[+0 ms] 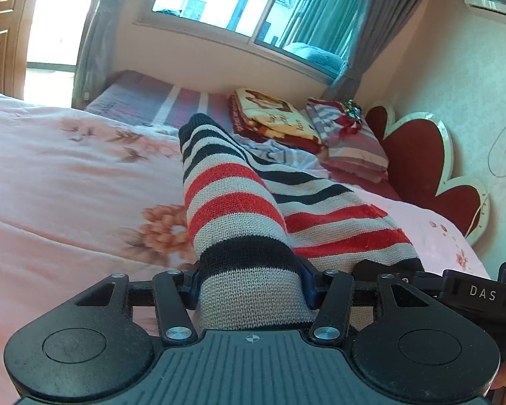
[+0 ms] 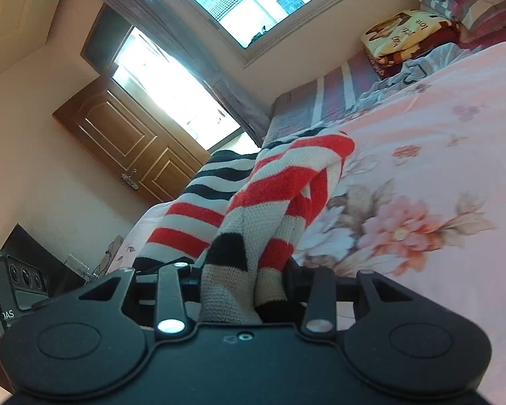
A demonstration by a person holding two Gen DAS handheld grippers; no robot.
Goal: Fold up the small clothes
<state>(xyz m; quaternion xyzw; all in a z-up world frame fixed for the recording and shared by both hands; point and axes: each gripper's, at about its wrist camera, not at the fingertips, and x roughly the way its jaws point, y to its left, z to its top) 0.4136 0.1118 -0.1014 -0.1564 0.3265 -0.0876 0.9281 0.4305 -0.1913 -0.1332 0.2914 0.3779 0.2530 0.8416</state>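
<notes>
A small knitted garment [image 1: 239, 202] with red, black and cream stripes is lifted off a pink flowered bed cover [image 1: 67, 185]. My left gripper [image 1: 249, 287] is shut on one bunched end of it, the knit filling the gap between the blue pads. My right gripper [image 2: 244, 283] is shut on another bunched part of the same striped garment [image 2: 270, 209]. The rest of the fabric stretches between the two grippers and trails onto the cover. The right gripper's body [image 1: 482, 293] shows at the right edge of the left wrist view.
A folded patterned blanket [image 1: 273, 118], striped pillows [image 1: 350, 141] and a light blue cloth [image 1: 280, 155] lie at the head of the bed by a red heart-shaped headboard [image 1: 421, 155]. A window [image 1: 253, 3], curtains and a wooden door [image 2: 124, 145] line the walls.
</notes>
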